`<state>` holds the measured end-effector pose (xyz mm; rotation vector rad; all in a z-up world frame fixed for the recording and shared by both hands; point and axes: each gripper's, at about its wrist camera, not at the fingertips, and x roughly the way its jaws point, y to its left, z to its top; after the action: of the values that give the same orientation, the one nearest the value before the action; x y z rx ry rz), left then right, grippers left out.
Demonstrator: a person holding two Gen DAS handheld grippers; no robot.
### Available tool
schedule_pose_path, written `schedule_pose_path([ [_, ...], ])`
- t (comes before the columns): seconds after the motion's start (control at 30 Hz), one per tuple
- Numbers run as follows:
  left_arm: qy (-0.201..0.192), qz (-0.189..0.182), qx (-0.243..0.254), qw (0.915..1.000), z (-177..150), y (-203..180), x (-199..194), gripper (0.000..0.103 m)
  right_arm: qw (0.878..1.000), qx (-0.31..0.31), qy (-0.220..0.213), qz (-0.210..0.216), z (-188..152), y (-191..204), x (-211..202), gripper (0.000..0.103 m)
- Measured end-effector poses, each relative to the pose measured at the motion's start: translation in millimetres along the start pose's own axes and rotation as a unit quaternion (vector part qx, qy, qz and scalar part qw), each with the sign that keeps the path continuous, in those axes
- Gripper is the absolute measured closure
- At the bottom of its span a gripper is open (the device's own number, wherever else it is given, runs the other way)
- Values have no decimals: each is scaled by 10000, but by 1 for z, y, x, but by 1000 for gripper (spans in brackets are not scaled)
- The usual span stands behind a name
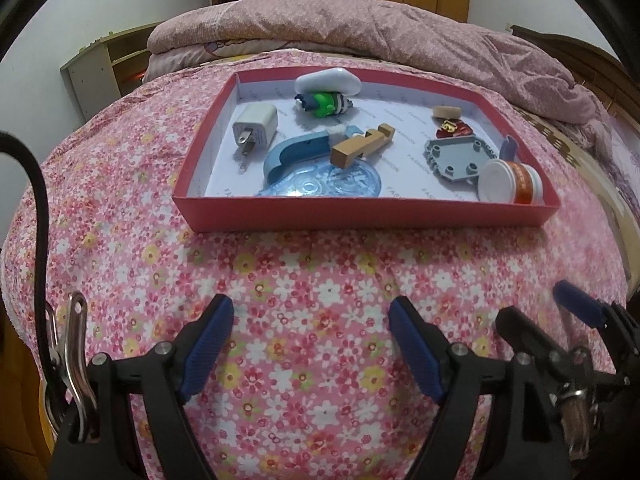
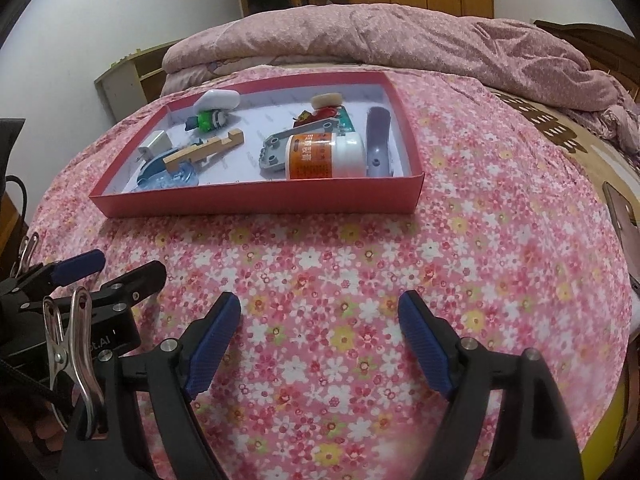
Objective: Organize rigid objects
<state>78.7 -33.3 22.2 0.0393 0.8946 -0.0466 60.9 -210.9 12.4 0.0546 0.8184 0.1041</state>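
A red shallow box [image 1: 360, 212] [image 2: 256, 202] lies on the flowered bed cover. It holds a white charger plug [image 1: 256, 126], a green toy [image 1: 324, 105], a wooden block piece [image 1: 362, 145] [image 2: 204, 148], a grey plate [image 1: 456, 156], an orange-labelled white jar [image 1: 510, 181] [image 2: 324, 157], a purple curved piece [image 2: 378, 142] and other small items. My left gripper [image 1: 312, 312] is open and empty, low over the cover in front of the box. My right gripper [image 2: 320, 308] is open and empty, beside the left one.
A rumpled pink quilt [image 1: 360, 28] lies behind the box. A phone [image 2: 624, 220] lies at the bed's right edge. A low shelf [image 1: 100, 68] stands at the far left, wooden wardrobes behind. A black cable [image 1: 40, 208] hangs at the left.
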Motion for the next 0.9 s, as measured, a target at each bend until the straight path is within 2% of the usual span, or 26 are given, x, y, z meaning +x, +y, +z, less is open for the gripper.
schedule_pose_path([
  [0.9, 13, 7, 0, 10000, 1, 0, 1, 18, 10000, 2, 0, -4, 0, 0, 1, 18],
])
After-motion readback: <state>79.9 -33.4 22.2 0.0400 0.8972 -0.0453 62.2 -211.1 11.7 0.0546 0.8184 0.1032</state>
